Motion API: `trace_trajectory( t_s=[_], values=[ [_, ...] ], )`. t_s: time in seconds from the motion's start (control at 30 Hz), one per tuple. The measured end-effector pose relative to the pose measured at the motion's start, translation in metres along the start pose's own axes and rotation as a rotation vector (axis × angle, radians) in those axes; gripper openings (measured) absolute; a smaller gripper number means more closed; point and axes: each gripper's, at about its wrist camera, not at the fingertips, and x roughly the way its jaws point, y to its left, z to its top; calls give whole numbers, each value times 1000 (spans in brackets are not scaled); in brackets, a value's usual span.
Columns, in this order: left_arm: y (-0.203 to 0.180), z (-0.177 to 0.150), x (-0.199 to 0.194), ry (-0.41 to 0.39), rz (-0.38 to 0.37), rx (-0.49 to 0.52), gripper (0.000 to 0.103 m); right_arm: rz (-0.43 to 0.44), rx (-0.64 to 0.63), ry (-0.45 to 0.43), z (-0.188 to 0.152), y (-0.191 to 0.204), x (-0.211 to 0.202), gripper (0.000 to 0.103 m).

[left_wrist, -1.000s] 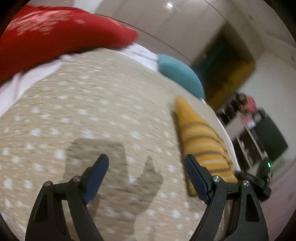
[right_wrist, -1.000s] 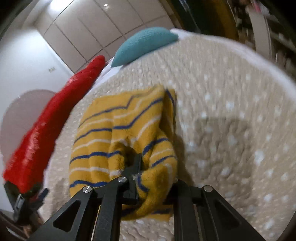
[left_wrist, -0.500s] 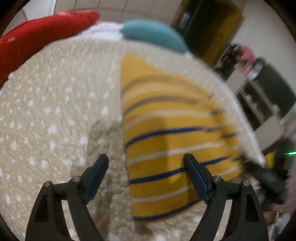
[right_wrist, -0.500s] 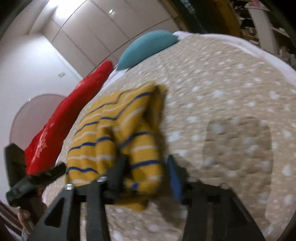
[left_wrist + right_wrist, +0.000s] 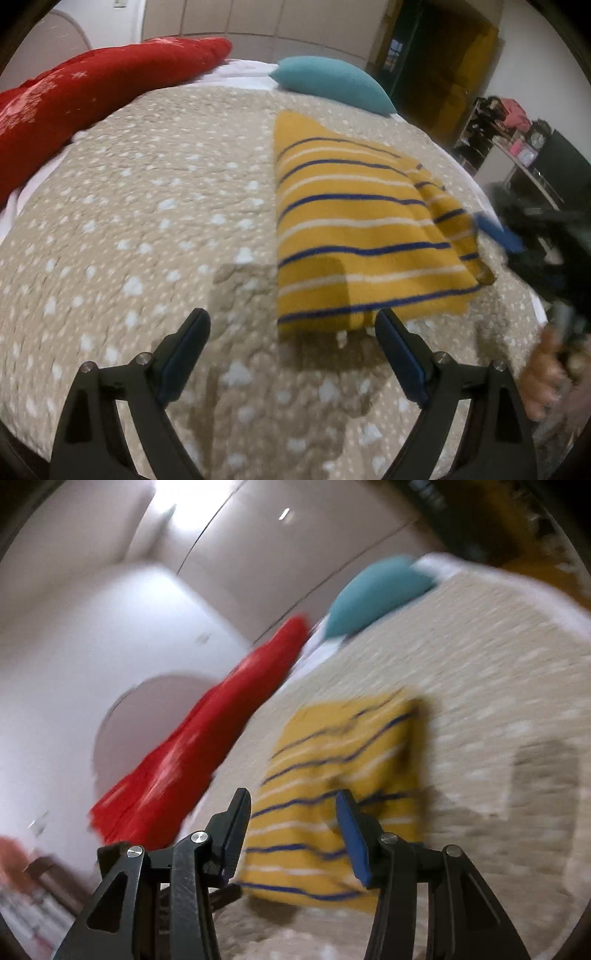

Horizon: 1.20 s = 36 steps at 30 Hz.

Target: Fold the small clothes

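We are holding the left tongs (image 5: pixel 291 354) spread wide just short of the near edge of the yellow striped garment (image 5: pixel 354 236), their jaws having just been opening with nothing between them. Our right tongs (image 5: pixel 291 834) have just been opening too and are letting go of its far fold. We judge one fold finished; next we are needing a clean bite on that near hem. The spotted bedspread (image 5: pixel 147 221) is offering open room leftward, while the red cushion (image 5: pixel 92 92) and teal pillow (image 5: pixel 332 83) are lying well apart.
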Motion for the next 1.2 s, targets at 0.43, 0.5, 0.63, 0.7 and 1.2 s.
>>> trace_trajectory(
  t_s=[0.43, 0.5, 0.63, 0.7, 1.2],
  values=[
    [-18, -24, 4, 32, 73, 47, 90, -376, 48, -154, -22, -44, -14, 65],
    [-20, -29, 12, 56, 77, 49, 90, -359, 85, -148, -24, -51, -20, 65],
    [-25, -40, 21, 74, 103, 67, 91, -389, 44, -150, -24, -45, -27, 65],
    [-27, -43, 21, 68, 109, 83, 93, -408, 7, -149, -26, -37, -30, 65],
    [-30, -72, 23, -10, 113, 153, 103, -425, 143, -124, -34, -66, -20, 65]
  ],
)
